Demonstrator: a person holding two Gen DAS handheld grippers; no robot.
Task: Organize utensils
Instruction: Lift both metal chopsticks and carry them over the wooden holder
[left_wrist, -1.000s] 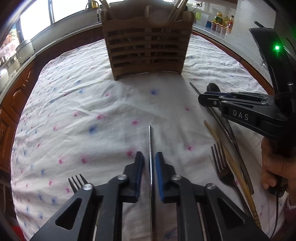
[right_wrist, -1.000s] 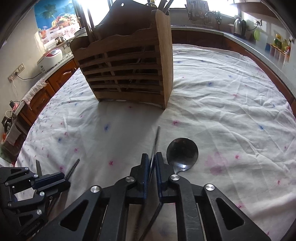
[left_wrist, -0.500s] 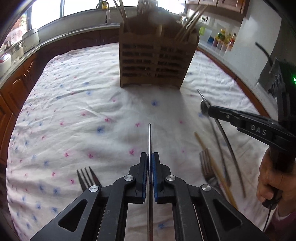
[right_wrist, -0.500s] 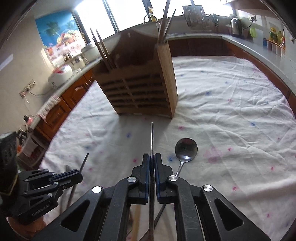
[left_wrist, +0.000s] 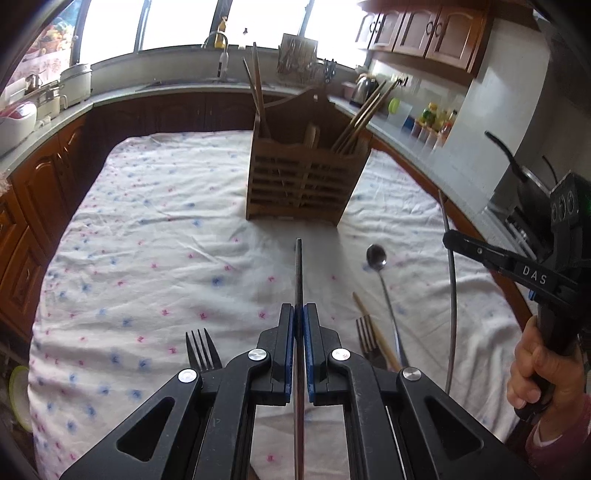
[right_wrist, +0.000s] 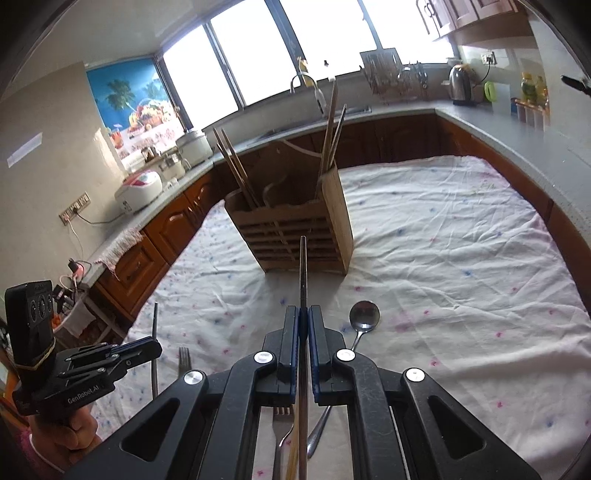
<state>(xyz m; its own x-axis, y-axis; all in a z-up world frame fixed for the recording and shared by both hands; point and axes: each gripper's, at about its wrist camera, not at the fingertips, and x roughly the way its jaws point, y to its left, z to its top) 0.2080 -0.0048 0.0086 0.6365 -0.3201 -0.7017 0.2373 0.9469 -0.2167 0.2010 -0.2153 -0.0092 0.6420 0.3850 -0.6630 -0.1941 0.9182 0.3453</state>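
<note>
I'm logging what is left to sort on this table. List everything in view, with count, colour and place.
Utensil holder: one, wooden, upright at the far middle of the table, chopsticks standing in it.
Tablecloth: one, white with pink and blue flecks, covering the table.
Spoon: one, steel, lying right of centre.
Forks: two, steel, lying near either side of the left gripper.
Loose chopstick: one, wooden, beside the right fork.
Left hand-held gripper: black, shut on a metal chopstick.
Right hand-held gripper: black, shut on another metal chopstick.

Two thin metal rods (left_wrist: 298, 266) (right_wrist: 303, 266), perhaps chopsticks, held clamped above spoon (left_wrist: 376, 256) and forks (left_wrist: 201, 349).
</note>
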